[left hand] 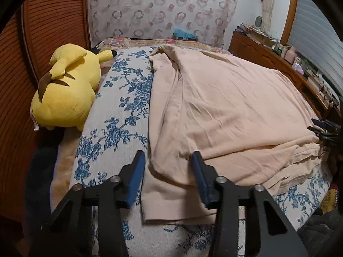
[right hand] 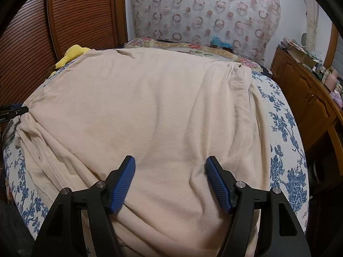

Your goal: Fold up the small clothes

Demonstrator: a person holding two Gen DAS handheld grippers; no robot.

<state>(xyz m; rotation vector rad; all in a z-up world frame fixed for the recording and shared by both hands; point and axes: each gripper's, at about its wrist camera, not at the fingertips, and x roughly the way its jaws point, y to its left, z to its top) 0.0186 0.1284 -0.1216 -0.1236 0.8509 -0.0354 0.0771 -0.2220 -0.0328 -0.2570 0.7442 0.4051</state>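
Observation:
A pale peach garment [left hand: 225,107] lies spread flat on the bed's blue-flowered cover [left hand: 120,98]. Its folded sleeve end [left hand: 171,199] reaches toward me at the near left. My left gripper [left hand: 169,167] stands over that sleeve, one blue pad at the cloth's left edge and the other on the cloth. Its jaws are apart and do not pinch the fabric. In the right wrist view the same garment [right hand: 160,107] fills the bed. My right gripper [right hand: 171,171] is open just above its near hem, and the cloth bulges slightly between the pads. Each gripper shows at the other view's edge, the right gripper [left hand: 323,130] and the left gripper [right hand: 12,111].
A yellow plush toy [left hand: 66,85] lies at the bed's left side against a brown louvred door [left hand: 53,21]. A ring-patterned cloth [left hand: 160,10] covers the headboard. A wooden cabinet [right hand: 304,98] with cluttered things on top runs along the right side of the bed.

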